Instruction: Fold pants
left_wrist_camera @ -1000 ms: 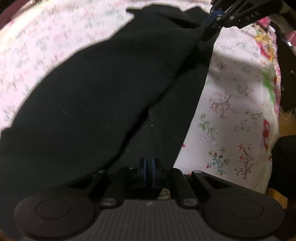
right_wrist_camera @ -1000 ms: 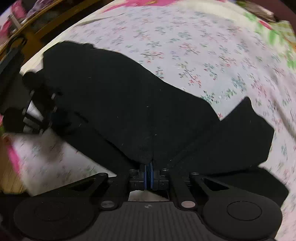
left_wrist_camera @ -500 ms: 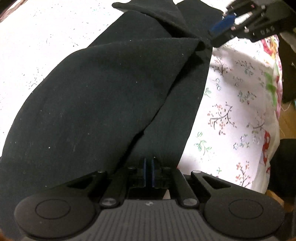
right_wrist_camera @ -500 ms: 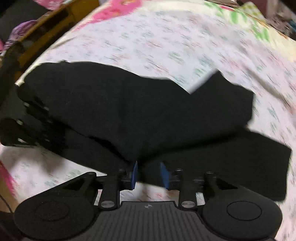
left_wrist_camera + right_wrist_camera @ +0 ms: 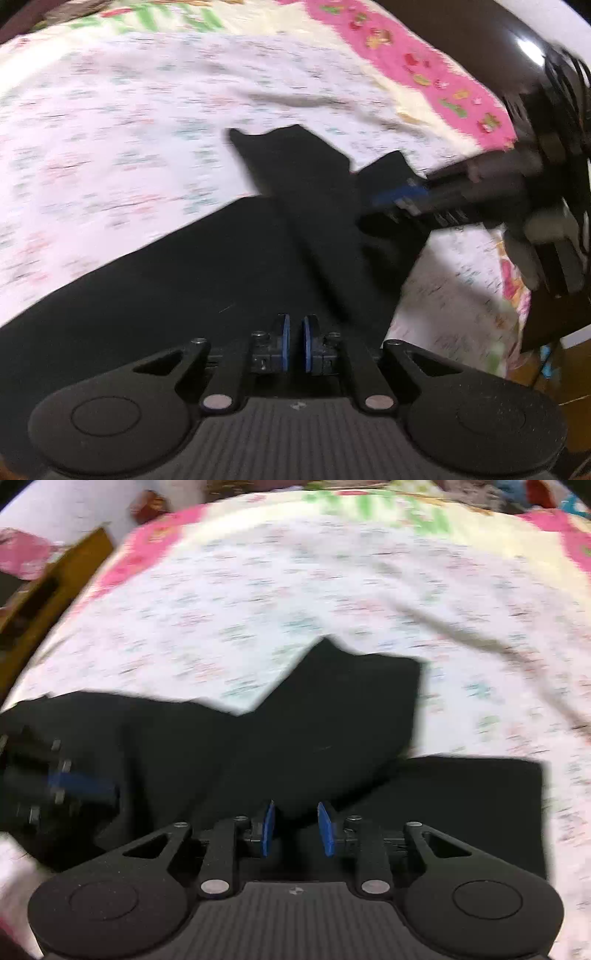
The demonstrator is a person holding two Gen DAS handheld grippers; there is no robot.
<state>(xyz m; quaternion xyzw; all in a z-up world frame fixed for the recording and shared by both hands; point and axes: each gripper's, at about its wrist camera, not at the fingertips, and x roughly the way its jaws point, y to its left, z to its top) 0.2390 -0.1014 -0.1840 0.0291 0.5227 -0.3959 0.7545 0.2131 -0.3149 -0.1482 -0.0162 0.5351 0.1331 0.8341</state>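
The bed sheet (image 5: 110,155), pale with a small flower print and a pink-and-green border, fills both views, but motion blur smears its pattern into streaks. A wooden piece (image 5: 48,598) at the upper left of the right wrist view is cut off by the picture's edge and too blurred to name.

The black pants (image 5: 184,288) lie on the sheet, one part folded over another. Their near edge is hidden under each gripper's body, and the dark cloth shows almost no seams, so which layer is which is hard to make out. In the right wrist view a folded flap rises to a point above a flat rectangular part at the lower right.

The left gripper (image 5: 295,349) has its blue pads nearly together, clamped on the pants' cloth. The right gripper (image 5: 295,829) has its pads apart and is closing, with the cloth's edge between them but not pressed.

A second ago the right gripper's pads were pinched together on the cloth; now they stand apart. The left gripper keeps its pinch, and the right gripper, earlier at the top of its view, now sits lower at the right.
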